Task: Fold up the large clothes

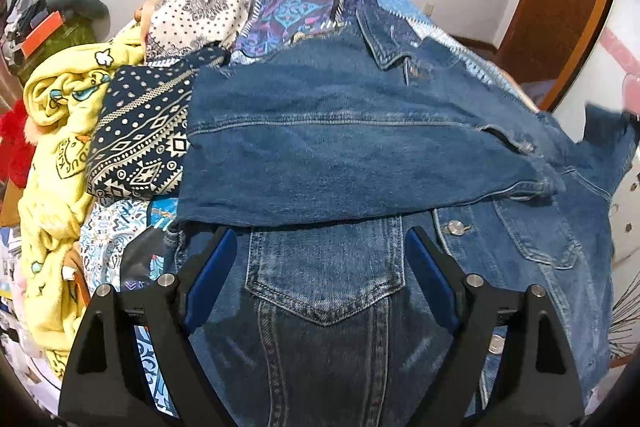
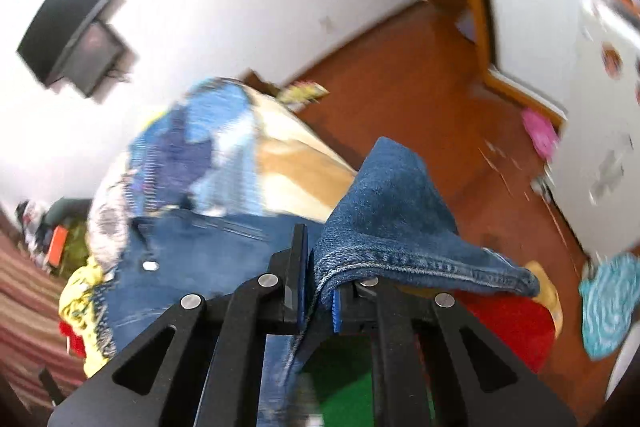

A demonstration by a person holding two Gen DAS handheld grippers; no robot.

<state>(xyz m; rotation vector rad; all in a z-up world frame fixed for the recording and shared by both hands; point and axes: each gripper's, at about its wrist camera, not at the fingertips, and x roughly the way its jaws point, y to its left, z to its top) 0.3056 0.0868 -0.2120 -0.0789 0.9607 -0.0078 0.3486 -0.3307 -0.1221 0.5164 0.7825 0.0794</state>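
Note:
A blue denim jacket [image 1: 344, 147] lies spread on a patchwork bedspread [image 1: 280, 3], one sleeve folded across its body above a chest pocket [image 1: 324, 283]. My left gripper [image 1: 320, 239] is open and empty, its blue pads [image 1: 212, 267] just above the pocket. My right gripper [image 2: 318, 267] is shut on a denim edge of the jacket [image 2: 392, 227] and holds it raised off the bed's side; the cloth drapes over the right finger. The rest of the jacket [image 2: 208, 251] lies on the bed to the left. The right wrist view is blurred.
A yellow printed blanket [image 1: 60, 155] and a navy patterned cloth [image 1: 144, 139] lie left of the jacket. A wooden door frame [image 1: 560, 11] stands at right. Red-brown floor [image 2: 420, 75], a wall-mounted TV [image 2: 76, 39], and a teal cloth [image 2: 608, 303] show.

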